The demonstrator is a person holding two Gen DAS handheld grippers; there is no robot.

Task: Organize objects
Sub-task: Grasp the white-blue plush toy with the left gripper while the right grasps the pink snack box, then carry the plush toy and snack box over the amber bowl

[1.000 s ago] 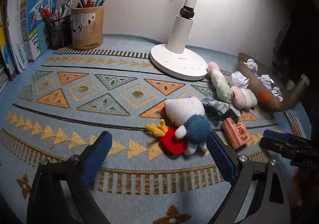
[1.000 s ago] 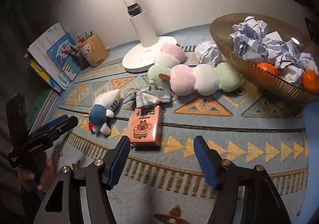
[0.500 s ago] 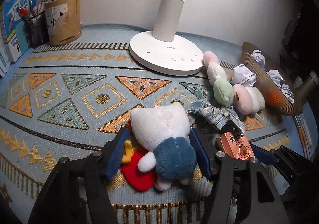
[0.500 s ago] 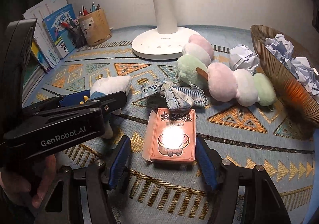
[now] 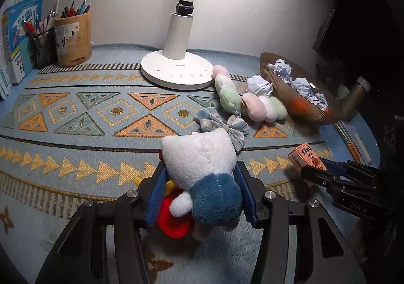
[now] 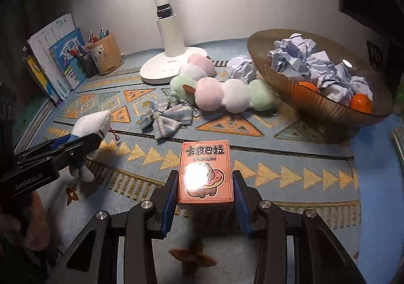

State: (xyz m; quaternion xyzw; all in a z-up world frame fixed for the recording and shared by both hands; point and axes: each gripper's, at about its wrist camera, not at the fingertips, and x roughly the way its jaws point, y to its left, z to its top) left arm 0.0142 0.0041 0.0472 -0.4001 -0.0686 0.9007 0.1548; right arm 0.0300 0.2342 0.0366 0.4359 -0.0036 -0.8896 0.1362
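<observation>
Our left tongs (image 5: 200, 191) pinch the plush toy (image 5: 202, 170) at the bottom middle of the frame. Our right tongs (image 6: 204, 189) have just squeezed the pink box (image 6: 205, 174).

I think I am looking at a desk in a home, maybe a study corner. A white desk lamp (image 5: 176, 67) shines on a blue patterned cloth (image 5: 75, 112). Pens stand in a brown pen cup (image 5: 73, 39), with school books (image 5: 20, 36) leaning beside it. Soft toys (image 6: 222, 92) lie by a bowl (image 6: 315, 104) of crumpled paper and oranges.
</observation>
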